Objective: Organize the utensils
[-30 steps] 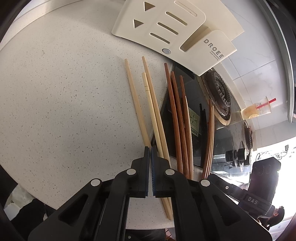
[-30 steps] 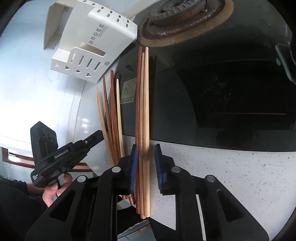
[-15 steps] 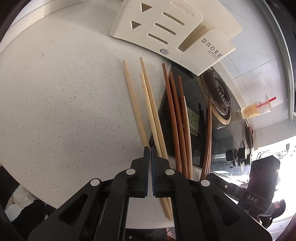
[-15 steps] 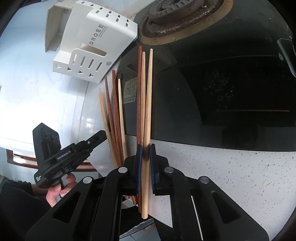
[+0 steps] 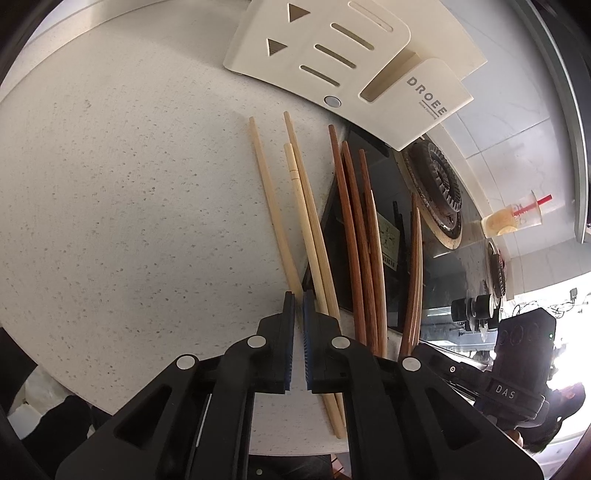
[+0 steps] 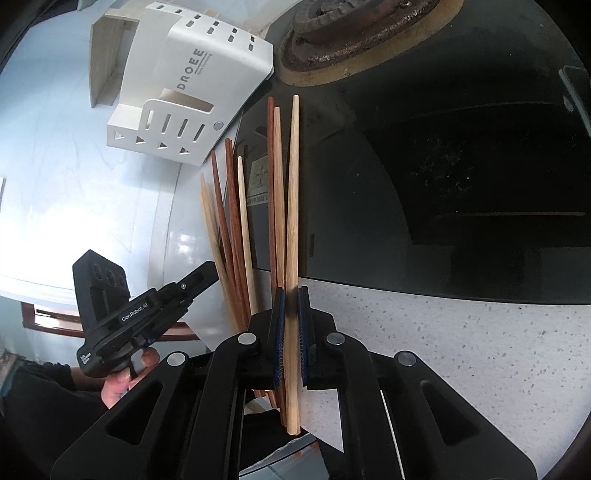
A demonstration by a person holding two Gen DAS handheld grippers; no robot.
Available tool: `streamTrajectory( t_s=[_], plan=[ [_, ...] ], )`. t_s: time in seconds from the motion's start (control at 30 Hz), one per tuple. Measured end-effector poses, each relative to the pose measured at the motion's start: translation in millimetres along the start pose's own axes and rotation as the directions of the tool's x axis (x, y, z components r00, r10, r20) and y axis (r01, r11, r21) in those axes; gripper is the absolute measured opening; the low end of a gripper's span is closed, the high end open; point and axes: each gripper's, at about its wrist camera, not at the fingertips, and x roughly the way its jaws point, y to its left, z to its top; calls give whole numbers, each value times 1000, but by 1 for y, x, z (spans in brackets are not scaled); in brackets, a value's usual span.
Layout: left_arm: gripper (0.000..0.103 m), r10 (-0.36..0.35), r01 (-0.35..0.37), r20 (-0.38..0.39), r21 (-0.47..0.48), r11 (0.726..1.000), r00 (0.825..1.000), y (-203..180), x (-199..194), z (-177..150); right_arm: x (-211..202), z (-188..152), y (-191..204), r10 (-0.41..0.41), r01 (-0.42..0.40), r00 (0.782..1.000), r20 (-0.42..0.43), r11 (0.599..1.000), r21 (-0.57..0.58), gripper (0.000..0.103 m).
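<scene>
a white slotted utensil holder [image 6: 192, 96] marked droee lay on its side on the speckled countertop [image 5: 110, 184], just beside the black glass stove [image 6: 443, 166] with its rusty burner [image 6: 354, 33]. a plastic cup with a red straw [image 5: 513, 218] stood far off by the wall. nothing stood between the holder and the chopsticks.

the right gripper [image 6: 290, 328] was clamped on one light bamboo chopstick [image 6: 293, 184], which ran forward between its blue pads out over the stove glass; two more chopsticks, one dark and one tan, lay just to its left, touching it. the left gripper [image 5: 298, 332] was closed to a thin slit with nothing between its pads, hovering above the near ends of the pale chopsticks [image 5: 306, 206].

in the left wrist view three pale chopsticks lay on the counter, three reddish-brown chopsticks [image 5: 354, 229] beside them partly over the glass edge, and the right gripper's cluster beyond.
</scene>
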Motion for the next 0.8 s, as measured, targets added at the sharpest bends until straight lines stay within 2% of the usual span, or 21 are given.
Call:
streamTrajectory(
  t_s=[0.53, 0.63, 0.73, 0.8],
  plan=[
    [3, 3, -2, 6, -20, 1000, 1000, 6, -2, 4, 0, -1, 1, -1, 2, 1000, 9, 1000, -9, 8],
    [3, -23, 23, 2, -48, 999, 1000, 11, -2, 8, 0, -1, 1, -3, 3, 1000, 12, 1000, -13, 8],
    [15, -71, 72, 14, -112, 991, 997, 21, -3, 17, -1, -1, 1, -2, 2, 1000, 14, 1000, -17, 8],
    [18, -85, 87, 20, -131, 988, 996, 24, -3, 23, -2, -1, 1, 0, 0, 1000, 15, 1000, -18, 8]
  ],
)
